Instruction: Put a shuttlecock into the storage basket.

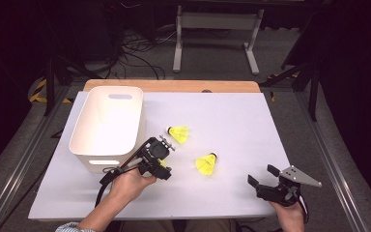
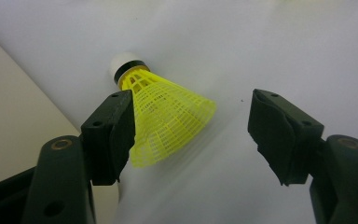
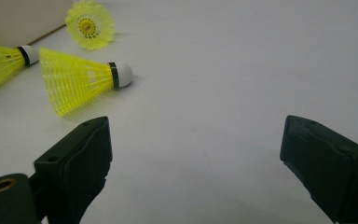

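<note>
Three yellow mesh shuttlecocks with white cork tips lie on the white tabletop. One shuttlecock lies between the jaws of my left gripper, its skirt against one jaw and well apart from the other; the gripper is open. In the high view that gripper sits beside the bin, over a sliver of yellow. A second shuttlecock lies just beyond it, and a third to its right. My right gripper rests open near the front right, nothing between its jaws; the third shuttlecock lies ahead of it.
A white plastic bin with handle slots stands at the table's left, close beside my left gripper; its wall shows in the left gripper view. A wooden strip runs along the far table edge. Cables and a stand's legs lie on the floor behind.
</note>
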